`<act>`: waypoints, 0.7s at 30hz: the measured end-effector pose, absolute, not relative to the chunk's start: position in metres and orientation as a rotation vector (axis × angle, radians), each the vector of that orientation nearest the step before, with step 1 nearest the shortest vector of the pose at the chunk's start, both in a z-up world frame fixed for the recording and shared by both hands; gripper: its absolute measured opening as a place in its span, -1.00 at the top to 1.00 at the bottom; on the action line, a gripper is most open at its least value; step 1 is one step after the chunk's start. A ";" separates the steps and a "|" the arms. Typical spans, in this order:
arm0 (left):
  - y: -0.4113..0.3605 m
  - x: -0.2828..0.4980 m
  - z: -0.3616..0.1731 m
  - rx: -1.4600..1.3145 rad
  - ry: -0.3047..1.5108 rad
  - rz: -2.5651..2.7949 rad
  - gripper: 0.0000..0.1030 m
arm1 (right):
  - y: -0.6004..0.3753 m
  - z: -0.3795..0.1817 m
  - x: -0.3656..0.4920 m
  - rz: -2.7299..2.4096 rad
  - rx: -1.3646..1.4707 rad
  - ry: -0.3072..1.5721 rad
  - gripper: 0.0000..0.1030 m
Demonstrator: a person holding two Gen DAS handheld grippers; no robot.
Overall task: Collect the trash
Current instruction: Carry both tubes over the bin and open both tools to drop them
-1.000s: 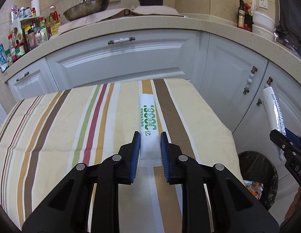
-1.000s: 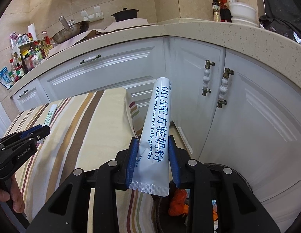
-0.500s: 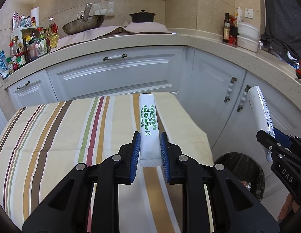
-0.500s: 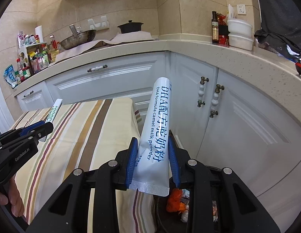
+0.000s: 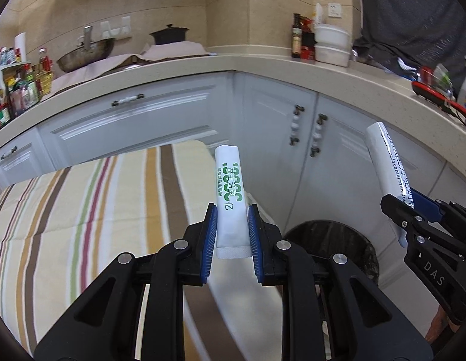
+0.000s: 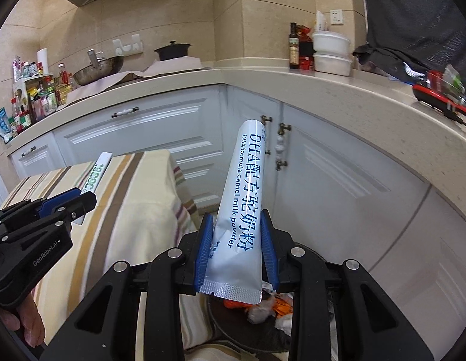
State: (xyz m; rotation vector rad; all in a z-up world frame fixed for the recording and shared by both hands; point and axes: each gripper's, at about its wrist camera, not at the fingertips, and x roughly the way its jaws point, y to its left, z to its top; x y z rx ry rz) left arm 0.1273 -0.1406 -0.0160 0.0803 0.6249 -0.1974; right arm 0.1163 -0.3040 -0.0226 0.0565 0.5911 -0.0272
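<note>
Two stick packets in the air, not yet in the bin. White packet with green print (image 5: 229,198) pinched tight between the blue pads of the left gripper (image 5: 232,237), pointing up and away, held past the right edge of the striped cloth (image 5: 82,198). Silver packet with blue print (image 6: 243,210) squeezed the same way in the right gripper (image 6: 237,249), leaning a bit to the right, with its sealed end hanging low at the near side. Right under that one, the black trash bin (image 6: 251,331), with orange and white scraps already inside. In the left view, same bin (image 5: 332,240) down low and to the right, between the two tools. Step in hand, most likely: drop both packets in. To do it well: bring the left one more to the right until right over the dark hole, keep the two tools from bumping, tip each packet down, then let go, one at a time. Beyond, white cupboard doors (image 5: 278,126) and a pale counter (image 6: 323,81) with pots and bottles.
</note>
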 end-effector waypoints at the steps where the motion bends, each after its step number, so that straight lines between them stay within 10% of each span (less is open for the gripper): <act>1: -0.147 0.128 -0.019 0.086 0.632 -0.210 0.60 | -0.308 -0.024 0.115 -0.038 0.059 0.596 0.38; 21: -0.241 0.141 -0.064 0.198 0.687 -0.306 0.47 | -0.369 -0.062 0.113 -0.159 0.133 0.639 0.24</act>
